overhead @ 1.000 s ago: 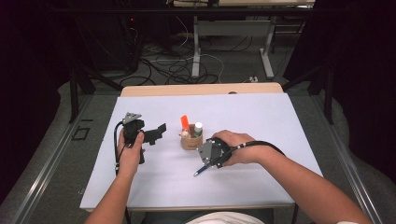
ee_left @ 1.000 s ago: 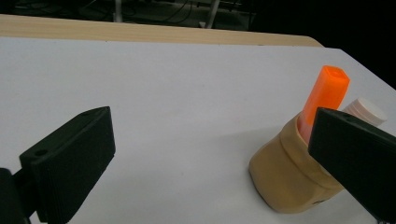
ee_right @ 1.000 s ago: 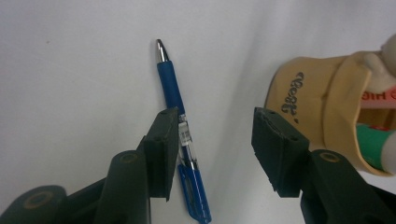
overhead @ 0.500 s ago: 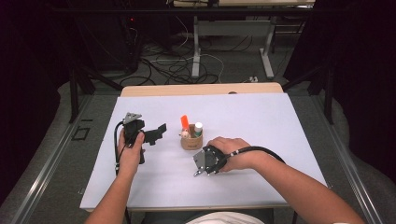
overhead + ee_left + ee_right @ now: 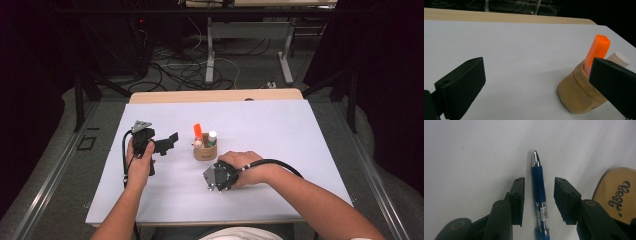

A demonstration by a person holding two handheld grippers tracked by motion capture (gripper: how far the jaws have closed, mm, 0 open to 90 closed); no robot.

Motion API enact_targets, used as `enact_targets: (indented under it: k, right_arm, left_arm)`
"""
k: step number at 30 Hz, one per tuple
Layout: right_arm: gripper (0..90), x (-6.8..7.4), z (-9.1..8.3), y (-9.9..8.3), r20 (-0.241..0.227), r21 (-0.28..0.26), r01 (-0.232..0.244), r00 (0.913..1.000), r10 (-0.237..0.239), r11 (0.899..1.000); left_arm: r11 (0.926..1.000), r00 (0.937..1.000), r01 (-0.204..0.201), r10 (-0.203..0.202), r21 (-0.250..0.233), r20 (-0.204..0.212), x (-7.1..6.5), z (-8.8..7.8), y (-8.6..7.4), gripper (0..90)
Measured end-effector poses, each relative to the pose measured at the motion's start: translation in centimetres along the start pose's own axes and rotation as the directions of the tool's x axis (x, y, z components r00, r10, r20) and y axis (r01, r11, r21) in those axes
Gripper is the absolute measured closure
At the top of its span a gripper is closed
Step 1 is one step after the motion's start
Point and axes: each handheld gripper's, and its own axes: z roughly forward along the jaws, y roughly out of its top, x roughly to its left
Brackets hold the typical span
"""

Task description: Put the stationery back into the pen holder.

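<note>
Blue pen (image 5: 538, 190) lies flat on white table (image 5: 280, 125), just beside tan holder cup (image 5: 205, 151); silver tip points away from right gripper (image 5: 537, 200). Pen sits between its jaws, gap on both sides, pads not touching; jaws have just been closing. Step, as I judge: grasp of pen. Next move calls for closing until pads press blue grip, then lift. Left gripper (image 5: 536, 85) wide open, empty, facing cup with orange marker (image 5: 596, 52).
</note>
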Motion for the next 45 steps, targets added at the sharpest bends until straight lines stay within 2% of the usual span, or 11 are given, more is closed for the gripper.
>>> enact_targets:
  k: [8,10,21,23,24,26,29,31,37,38,45]
  right_arm:
    - [63.7,0.0,0.4,0.4,-0.030,0.020,0.036,0.9989,-0.036,0.999]
    - [64.9,0.0,0.7,0.3,-0.011,0.015,0.037,0.9993,-0.037,0.999]
    - [71.5,-0.2,1.0,0.4,0.003,0.056,0.089,0.9960,-0.089,0.995]
    - [72.3,-0.3,1.0,0.4,-0.028,0.065,0.091,0.9956,-0.089,0.994]
    - [73.1,-0.2,1.1,0.4,-0.009,0.052,0.091,0.9958,-0.091,0.994]
    - [74.7,-0.4,1.0,0.5,-0.036,0.064,0.103,0.9942,-0.101,0.993]
    - [77.4,-0.2,1.0,0.4,-0.040,0.067,0.098,0.9946,-0.096,0.993]
    - [79.1,-0.2,1.1,0.4,-0.012,0.061,0.105,0.9945,-0.104,0.993]
    - [79.8,-0.2,1.1,0.5,-0.031,0.076,0.131,0.9912,-0.129,0.988]
    - [79.8,-0.2,1.2,0.5,-0.012,0.065,0.137,0.9905,-0.137,0.988]
    - [80.0,-0.2,1.1,0.5,-0.008,0.074,0.143,0.9898,-0.143,0.987]
  left_arm:
    - [1.0000,1.0000,0.001,-0.001,-0.001,0.001,0.0,0.0,0.0,0.6]
    - [1.0000,1.0000,0.002,-0.002,-0.001,0.002,0.0,0.0,0.0,0.5]
    - [1.0000,1.0000,-0.001,0.001,0.007,0.002,0.0,0.1,0.0,0.6]
    - [1.0000,1.0000,0.000,0.000,0.004,0.001,0.0,0.1,-0.1,0.5]
    - [1.0000,1.0000,0.000,0.000,0.004,0.001,0.0,0.1,-0.1,0.5]
    - [1.0000,1.0000,-0.001,0.001,0.006,0.002,0.0,0.1,-0.1,0.6]
    - [1.0000,1.0000,-0.001,0.001,0.005,0.001,0.0,0.1,-0.1,0.6]
    - [1.0000,1.0000,0.000,0.000,0.007,0.002,0.0,0.1,-0.1,0.5]
    - [1.0000,1.0000,0.001,-0.001,0.009,0.000,0.0,0.1,-0.1,0.5]
    - [1.0000,1.0000,0.005,-0.005,0.007,-0.001,0.0,0.1,-0.1,0.6]
    - [0.9999,1.0000,0.009,-0.009,0.007,-0.001,0.1,0.1,-0.1,0.6]
